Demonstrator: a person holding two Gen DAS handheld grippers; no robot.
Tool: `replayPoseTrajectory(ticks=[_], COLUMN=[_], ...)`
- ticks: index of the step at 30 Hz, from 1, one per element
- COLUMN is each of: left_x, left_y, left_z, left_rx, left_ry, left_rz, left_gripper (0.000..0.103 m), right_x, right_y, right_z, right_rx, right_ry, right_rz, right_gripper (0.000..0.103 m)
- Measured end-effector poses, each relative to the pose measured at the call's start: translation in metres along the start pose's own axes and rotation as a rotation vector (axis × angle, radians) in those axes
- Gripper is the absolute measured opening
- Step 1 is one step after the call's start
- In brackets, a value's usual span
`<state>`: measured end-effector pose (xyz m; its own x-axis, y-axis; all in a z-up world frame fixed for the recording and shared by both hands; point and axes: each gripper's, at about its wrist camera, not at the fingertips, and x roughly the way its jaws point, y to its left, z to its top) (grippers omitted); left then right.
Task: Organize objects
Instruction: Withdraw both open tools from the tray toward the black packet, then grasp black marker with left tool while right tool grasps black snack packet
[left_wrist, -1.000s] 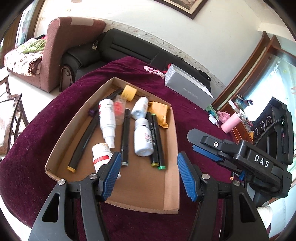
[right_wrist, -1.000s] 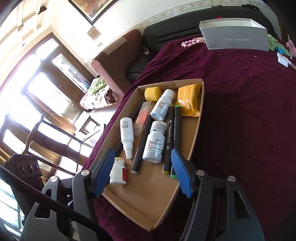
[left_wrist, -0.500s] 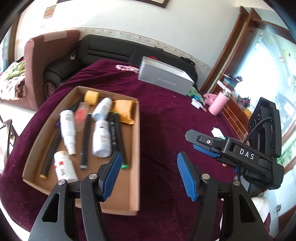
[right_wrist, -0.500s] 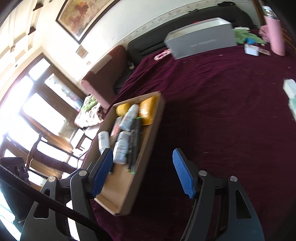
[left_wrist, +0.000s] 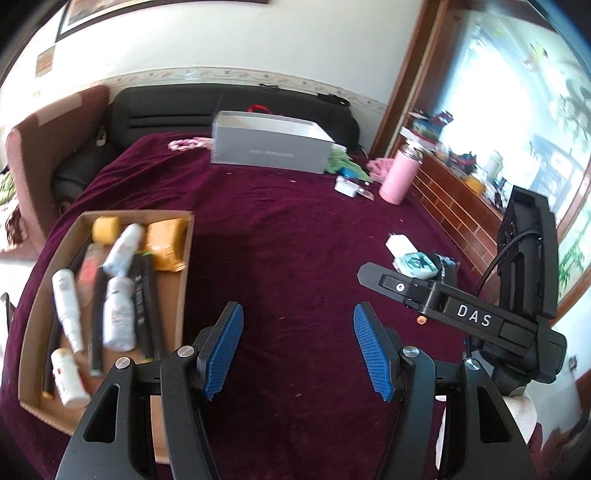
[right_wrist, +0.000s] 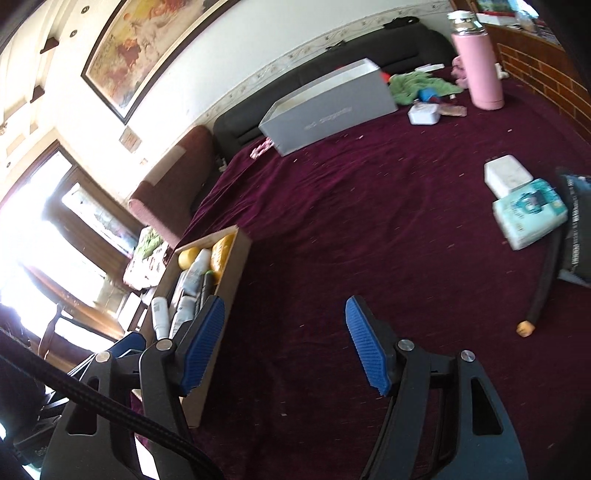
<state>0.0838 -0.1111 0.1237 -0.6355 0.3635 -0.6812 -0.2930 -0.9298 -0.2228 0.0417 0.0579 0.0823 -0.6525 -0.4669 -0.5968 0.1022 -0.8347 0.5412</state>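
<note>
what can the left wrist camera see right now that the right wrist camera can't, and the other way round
Only the left wrist view shows the right claw from the side, marked DAS, and the whole cardboard tray floor with its bottles and markers.

Only the right wrist view shows the framed painting clearly and a black marker with an orange tip lying loose on the cloth.

Both show the grey box, pink flask, tissue pack and maroon cloth. Both claws are open and empty.

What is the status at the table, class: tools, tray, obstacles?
Left tool open, empty. Right tool open, empty. Brown cardboard tray holds bottles and markers, left of both. Black marker loose on maroon cloth, nothing blocking.
</note>
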Motion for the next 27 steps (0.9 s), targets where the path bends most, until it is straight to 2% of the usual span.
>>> replayPoseTrajectory(ticks=[8, 10, 16, 20, 27], left_x=[0.038, 0.046, 0.074, 0.092, 0.117], left_y=[-0.05, -0.065, -0.103, -0.114, -0.105], left_z=[0.009, 0.012, 0.023, 0.024, 0.022], left_rx=[0.037, 0.063, 0.131, 0.132, 0.093], left_ry=[0.072, 0.08, 0.12, 0.151, 0.206], left_rz=[-0.075, -0.092, -0.124, -0.138, -0.134], left_gripper=[0.056, 0.056, 0.056, 0.056, 0.056], right_x=[-0.049, -0.062, -0.096, -0.097, -0.078], right_y=[-0.054, -0.072, -0.126, -0.152, -0.162], right_z=[0.019, 0.023, 0.03, 0.029, 0.024], right_rx=[0.047, 0.068, 0.146, 0.179, 0.177], right_ry=[-0.088, -0.11, -0.157, -0.126, -0.042], right_rz=[-0.063, -0.086, -0.168, -0.201, -0.156], right_gripper=[0.071, 0.074, 0.074, 0.074, 0.073])
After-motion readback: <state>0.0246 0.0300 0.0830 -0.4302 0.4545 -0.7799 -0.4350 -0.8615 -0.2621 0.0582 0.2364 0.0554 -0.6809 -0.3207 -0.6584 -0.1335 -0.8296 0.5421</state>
